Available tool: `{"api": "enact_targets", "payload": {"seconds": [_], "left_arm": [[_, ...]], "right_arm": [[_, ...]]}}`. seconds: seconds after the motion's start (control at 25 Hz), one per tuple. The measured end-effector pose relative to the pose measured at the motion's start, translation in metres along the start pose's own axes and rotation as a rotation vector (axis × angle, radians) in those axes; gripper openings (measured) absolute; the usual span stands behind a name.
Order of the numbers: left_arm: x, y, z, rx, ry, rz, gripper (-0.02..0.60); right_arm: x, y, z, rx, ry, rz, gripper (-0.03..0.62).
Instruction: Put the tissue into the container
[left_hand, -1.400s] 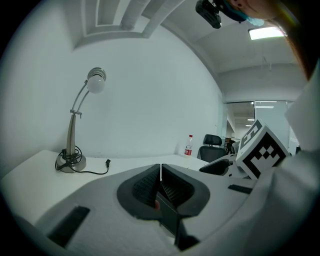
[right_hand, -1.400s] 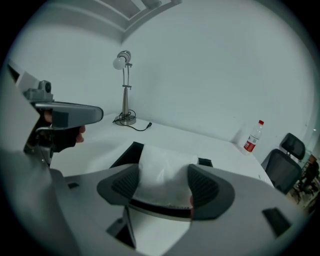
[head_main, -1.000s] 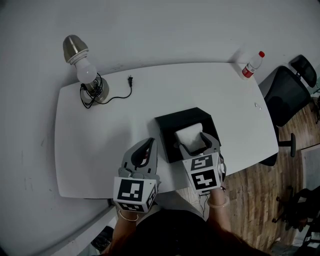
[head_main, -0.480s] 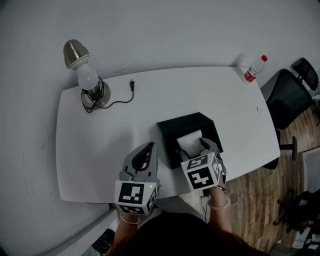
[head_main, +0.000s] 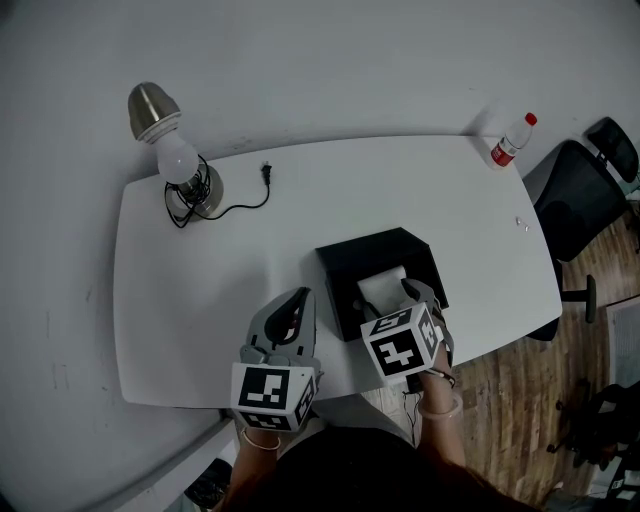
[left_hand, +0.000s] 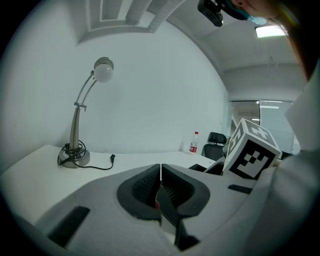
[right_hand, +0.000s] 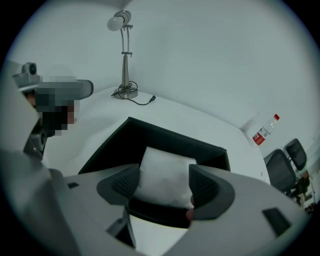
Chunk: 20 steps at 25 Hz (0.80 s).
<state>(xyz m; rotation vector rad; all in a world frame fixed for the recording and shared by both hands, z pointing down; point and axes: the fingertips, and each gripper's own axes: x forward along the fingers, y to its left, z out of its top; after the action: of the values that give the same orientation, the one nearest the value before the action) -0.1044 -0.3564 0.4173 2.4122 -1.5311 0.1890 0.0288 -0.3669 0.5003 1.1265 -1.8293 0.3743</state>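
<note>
I am gripping the tissue (right_hand: 163, 165) with the right gripper (right_hand: 164, 181), its jaws set narrow and pressing on the left and right sides of the white pack. In the head view the right gripper (head_main: 396, 298) is reaching over the near wall of the black container (head_main: 345, 255). The tissue (head_main: 380, 287) is sitting inside the container's opening. I cannot tell whether it is touching the bottom.

I am holding the left gripper (head_main: 297, 300) just left of the container, above the near part of the white table (head_main: 190, 300). In the left gripper view the left gripper (left_hand: 160, 172) is showing its jaws pressed together with nothing between them.

A desk lamp (head_main: 176, 152) is standing at the far left of the table with its plug (head_main: 266, 174) lying beside it. A bottle (head_main: 508, 140) is standing at the far right corner. An office chair (head_main: 575, 190) is standing off the table's right end.
</note>
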Motion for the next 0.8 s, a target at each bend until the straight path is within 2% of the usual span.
{"api": "enact_targets", "payload": {"seconds": [0.48, 0.8], "left_arm": [[-0.015, 0.001, 0.004, 0.009, -0.014, 0.02, 0.028], [-0.027, -0.002, 0.008, 0.022, -0.024, 0.033, 0.029]], "right_arm": [[-0.004, 0.0, 0.001, 0.006, -0.027, -0.001, 0.324], [-0.02, 0.001, 0.007, 0.036, -0.118, -0.014, 0.324]]}}
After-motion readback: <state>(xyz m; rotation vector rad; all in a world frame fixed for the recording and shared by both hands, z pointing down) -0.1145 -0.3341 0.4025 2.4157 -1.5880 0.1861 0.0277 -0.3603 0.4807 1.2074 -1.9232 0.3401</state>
